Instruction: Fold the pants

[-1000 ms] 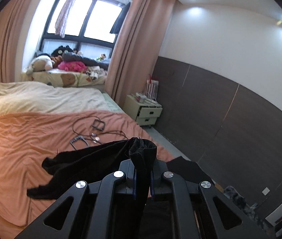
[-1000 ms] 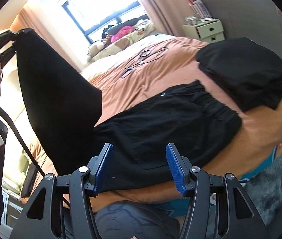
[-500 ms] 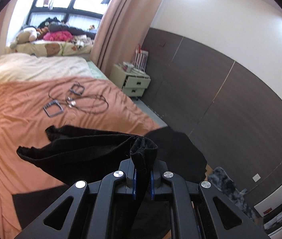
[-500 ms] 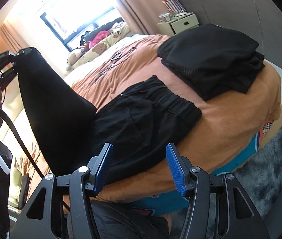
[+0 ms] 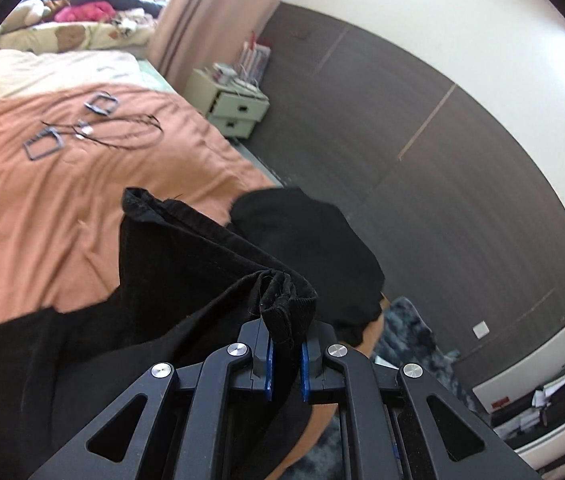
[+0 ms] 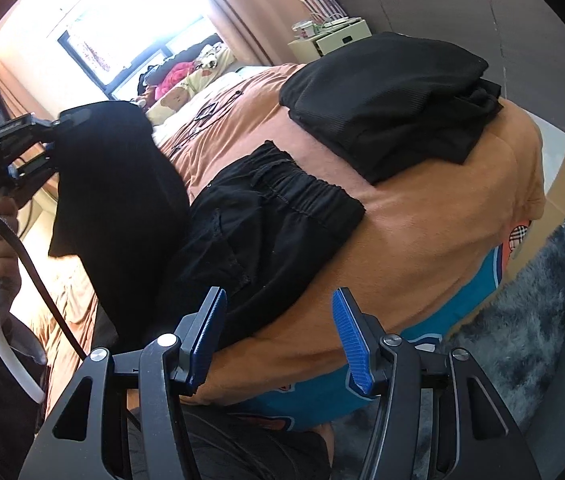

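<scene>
Black pants point(image 6: 266, 220) lie on the orange bed cover point(image 6: 422, 216) with the elastic waistband toward the bed's corner. My left gripper point(image 5: 285, 354) is shut on the bunched leg hems of the pants point(image 5: 282, 300), holding the legs up and over the waist part. In the right wrist view the same left gripper point(image 6: 48, 144) sits at the left with the lifted leg cloth point(image 6: 118, 184) hanging from it. My right gripper point(image 6: 278, 336) stands open over the near bed edge, with nothing between its blue pads.
A stack of folded black garments point(image 6: 394, 92) rests on the bed's corner. Cables and small frames point(image 5: 82, 128) lie further up the bed. A pale nightstand point(image 5: 230, 104) stands by the dark wall. A grey rug point(image 6: 542, 320) covers the floor.
My left gripper has come down and forward with the pant legs, toward the waistband and the folded stack. The right gripper shifted a little at first, then stayed still and open.
</scene>
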A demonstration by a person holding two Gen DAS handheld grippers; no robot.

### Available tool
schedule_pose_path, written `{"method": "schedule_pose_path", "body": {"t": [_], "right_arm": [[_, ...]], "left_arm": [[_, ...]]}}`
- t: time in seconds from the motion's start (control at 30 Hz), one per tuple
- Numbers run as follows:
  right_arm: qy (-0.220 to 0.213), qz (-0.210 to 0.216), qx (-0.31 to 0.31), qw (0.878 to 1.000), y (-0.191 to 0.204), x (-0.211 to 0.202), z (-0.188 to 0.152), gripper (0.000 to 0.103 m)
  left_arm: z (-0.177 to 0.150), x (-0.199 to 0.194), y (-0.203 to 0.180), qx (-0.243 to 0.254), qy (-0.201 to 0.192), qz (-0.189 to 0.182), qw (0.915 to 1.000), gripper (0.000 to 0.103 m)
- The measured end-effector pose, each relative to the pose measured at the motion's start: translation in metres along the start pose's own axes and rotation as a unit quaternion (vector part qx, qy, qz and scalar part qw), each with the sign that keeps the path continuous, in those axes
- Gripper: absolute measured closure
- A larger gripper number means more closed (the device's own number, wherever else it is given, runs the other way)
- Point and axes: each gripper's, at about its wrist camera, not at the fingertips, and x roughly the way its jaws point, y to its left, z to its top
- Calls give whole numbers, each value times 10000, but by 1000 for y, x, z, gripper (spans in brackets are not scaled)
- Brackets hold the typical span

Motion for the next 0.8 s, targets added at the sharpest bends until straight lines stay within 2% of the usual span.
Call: {"method": "schedule_pose_path", "body": {"t": [0.2, 0.47, 0.57, 0.63, 0.7, 0.8], "right_arm": [[30, -40, 137, 9999, -16, -2, -2, 50], [111, -46, 313, 9994, -29, 0, -2, 50], [169, 55, 311, 9994, -28, 3, -3, 50], [185, 110, 286, 9994, -24, 4, -3, 50], [182, 168, 279, 9993, -23, 5, -2, 50], [168, 239, 243, 9993, -18, 6, -2, 50]], "left_arm": [[-12, 47, -23, 155, 445, -77, 9989, 93], [-53, 94, -38, 365, 1269, -38, 9912, 91], [-60, 96, -37, 326, 1510, -203, 9878, 69], [-61, 85, -36, 337, 1454, -281, 9884, 48], [-60, 70, -36, 424, 1289, -172, 9906, 37], [-56, 45, -28, 451, 1095, -87, 9929, 35]]}}
